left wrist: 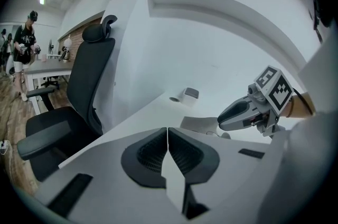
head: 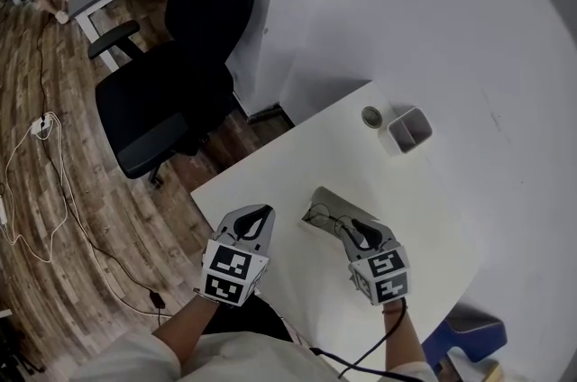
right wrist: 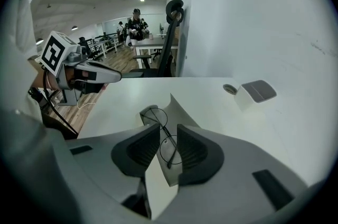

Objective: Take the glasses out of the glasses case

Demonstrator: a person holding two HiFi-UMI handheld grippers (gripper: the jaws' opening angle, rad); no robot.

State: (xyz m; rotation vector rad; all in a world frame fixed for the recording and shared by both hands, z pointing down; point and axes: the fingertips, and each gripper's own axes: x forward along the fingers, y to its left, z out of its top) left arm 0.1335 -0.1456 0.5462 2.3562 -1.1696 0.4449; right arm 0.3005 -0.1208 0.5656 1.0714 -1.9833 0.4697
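A grey glasses case [head: 326,202] lies open on the white table [head: 270,173]; in the right gripper view its flap [right wrist: 177,108] shows just past the jaws. Round wire-framed glasses [right wrist: 158,125] sit between the pads of my right gripper [right wrist: 168,139], one lens in the narrow gap, the other sticking out over the case. From the head view my right gripper [head: 357,232] is at the case's near end. My left gripper [left wrist: 167,136] is shut with nothing in it and hovers left of the case [left wrist: 199,123], seen in the head view as the left gripper [head: 256,220].
A small white box [head: 408,130] and a tape roll [head: 372,116] stand at the table's far corner. A black office chair [head: 167,92] is beyond the table's left edge, over a wooden floor with cables [head: 41,191]. A blue object [head: 469,335] lies lower right.
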